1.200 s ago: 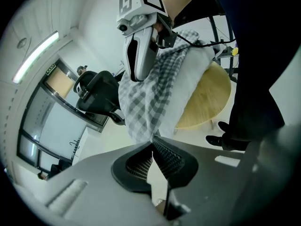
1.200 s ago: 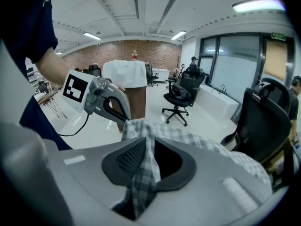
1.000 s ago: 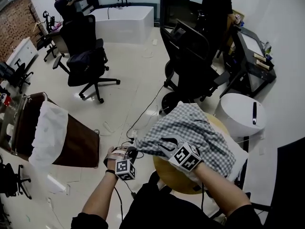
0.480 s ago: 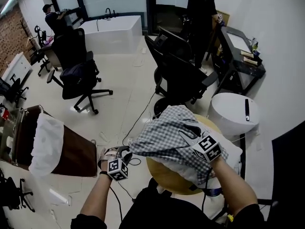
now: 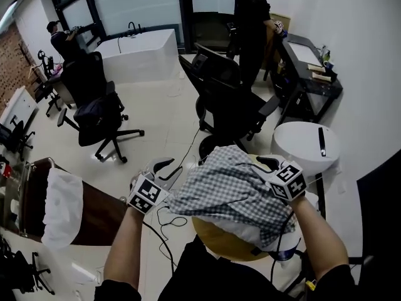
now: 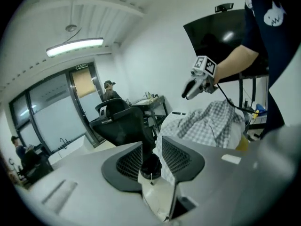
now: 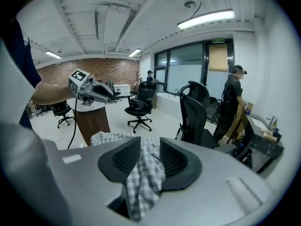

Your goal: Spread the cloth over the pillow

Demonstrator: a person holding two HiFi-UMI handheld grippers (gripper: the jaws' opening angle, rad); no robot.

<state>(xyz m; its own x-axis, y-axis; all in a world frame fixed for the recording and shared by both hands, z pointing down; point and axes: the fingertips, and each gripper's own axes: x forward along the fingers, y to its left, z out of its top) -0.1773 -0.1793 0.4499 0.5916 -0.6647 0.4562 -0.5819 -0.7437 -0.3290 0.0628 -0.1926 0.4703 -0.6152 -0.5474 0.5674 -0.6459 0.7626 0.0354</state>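
A grey-and-white checked cloth lies rumpled over a white pillow on a round yellow stool. My right gripper is at the cloth's far right edge. In the right gripper view it is shut on a fold of the cloth that runs between its pads. My left gripper hovers beside the cloth's left edge, off the fabric. In the left gripper view it stands open and empty, with only floor and a chair base in the gap. The cloth lies beyond it.
A black office chair stands just behind the stool. At the right is a round white table. A brown cabinet draped in white is at the left. Cables lie on the floor below my left gripper. A person stands at the back.
My left gripper has opened and risen from low beside the stool to the cloth's left edge. My right gripper has carried its fold of cloth rightward across the pillow.
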